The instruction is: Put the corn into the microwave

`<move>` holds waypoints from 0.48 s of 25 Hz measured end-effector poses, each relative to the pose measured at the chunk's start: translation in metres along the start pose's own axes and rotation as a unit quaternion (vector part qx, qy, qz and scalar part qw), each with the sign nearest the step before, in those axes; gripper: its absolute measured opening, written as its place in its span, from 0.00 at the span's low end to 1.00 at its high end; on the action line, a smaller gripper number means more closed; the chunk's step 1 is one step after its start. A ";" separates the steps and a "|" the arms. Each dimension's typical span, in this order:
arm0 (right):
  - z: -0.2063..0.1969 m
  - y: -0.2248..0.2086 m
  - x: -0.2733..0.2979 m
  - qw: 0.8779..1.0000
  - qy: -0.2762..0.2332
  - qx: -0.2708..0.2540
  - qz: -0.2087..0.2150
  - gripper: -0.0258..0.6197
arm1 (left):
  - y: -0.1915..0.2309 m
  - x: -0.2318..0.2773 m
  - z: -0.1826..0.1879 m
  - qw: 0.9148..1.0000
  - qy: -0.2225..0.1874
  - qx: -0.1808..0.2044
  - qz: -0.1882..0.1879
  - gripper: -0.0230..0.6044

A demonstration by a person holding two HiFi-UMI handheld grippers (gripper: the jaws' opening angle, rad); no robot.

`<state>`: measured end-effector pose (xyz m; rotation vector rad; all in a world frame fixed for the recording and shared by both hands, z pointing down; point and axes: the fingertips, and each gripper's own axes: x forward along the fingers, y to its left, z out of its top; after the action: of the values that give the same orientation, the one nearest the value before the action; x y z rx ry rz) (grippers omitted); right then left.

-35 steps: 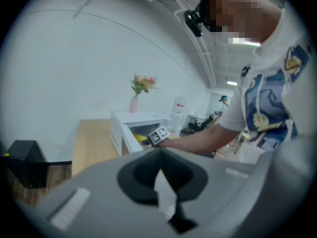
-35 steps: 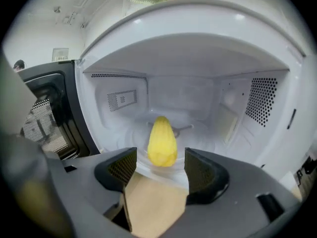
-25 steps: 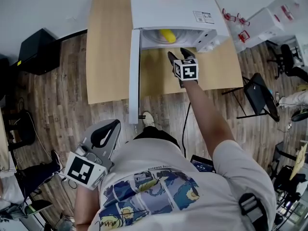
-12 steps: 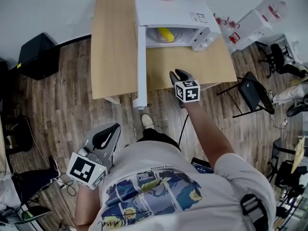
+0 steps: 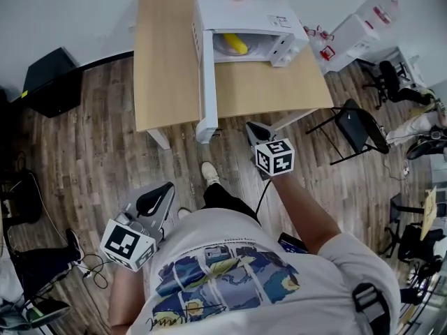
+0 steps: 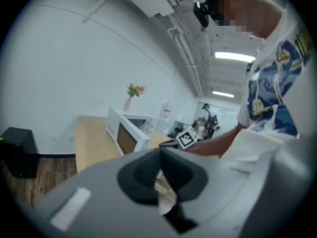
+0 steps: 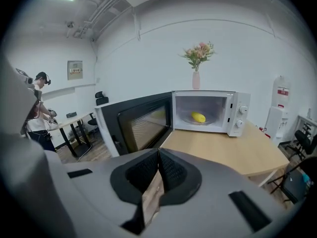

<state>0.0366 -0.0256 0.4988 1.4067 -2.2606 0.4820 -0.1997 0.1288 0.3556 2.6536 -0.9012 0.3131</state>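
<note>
Inside the microwave (image 5: 244,9), corn (image 5: 236,44), well apart from right gripper (image 5: 255,130), fingers (image 7: 171,175) just closed together, empty.

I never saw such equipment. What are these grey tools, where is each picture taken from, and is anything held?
A person holds a two-jaw gripper in each hand: the left gripper and the right gripper. One picture comes from a camera on the person's head, the others from a camera on each gripper. On the table stands a microwave, door open, with the corn inside. Both grippers are shut and empty; the right one's jaws have just been closing.
</note>
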 end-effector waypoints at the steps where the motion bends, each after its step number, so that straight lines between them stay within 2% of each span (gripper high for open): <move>1: -0.003 0.009 -0.008 1.000 0.001 -0.001 0.003 0.06 | -0.003 -0.004 -0.004 1.000 0.000 0.001 -0.003 0.05; 12: -0.023 0.107 -0.073 0.998 -0.005 -0.033 0.047 0.06 | -0.028 -0.042 -0.035 1.000 -0.003 0.008 -0.011 0.05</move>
<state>-0.0277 0.0863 0.4728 1.2781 -2.3363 0.4255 -0.2189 0.1857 0.3693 2.6789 -0.8731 0.3084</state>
